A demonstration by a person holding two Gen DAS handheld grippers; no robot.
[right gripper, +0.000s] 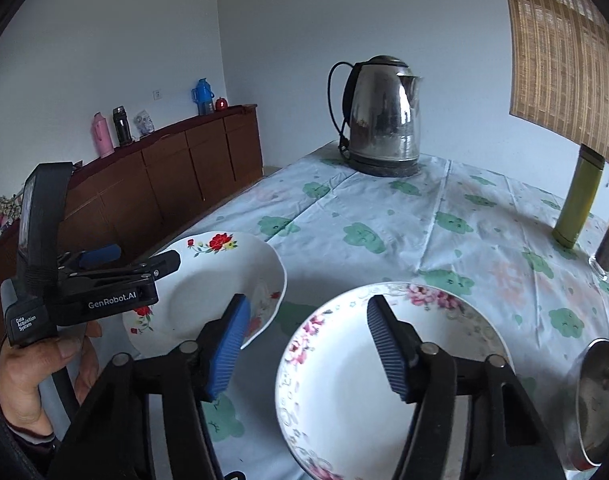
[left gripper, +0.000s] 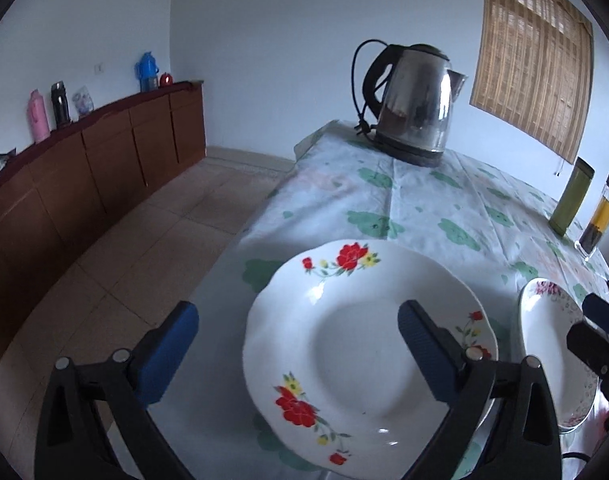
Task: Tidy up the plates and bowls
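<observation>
A white plate with red flowers (left gripper: 368,336) lies near the table's left edge. My left gripper (left gripper: 298,312) is open over it, one finger outside the plate's left rim and the other above its well. To its right lies a white plate with pink flowers (right gripper: 384,360). My right gripper (right gripper: 307,308) is open astride that plate's left rim, and its pads do not press on it. The right wrist view also shows the red-flowered plate (right gripper: 208,288), the left gripper (right gripper: 144,256) held by a hand (right gripper: 44,360), and a steel bowl (right gripper: 596,400) at the far right.
A steel kettle (left gripper: 412,108) stands at the table's far end. A green flask (left gripper: 570,196) and a glass tea bottle (left gripper: 598,216) stand on the right. The flowered tablecloth (right gripper: 384,208) drops off on the left to tiled floor (left gripper: 124,240). A brown sideboard (left gripper: 104,160) lines the wall.
</observation>
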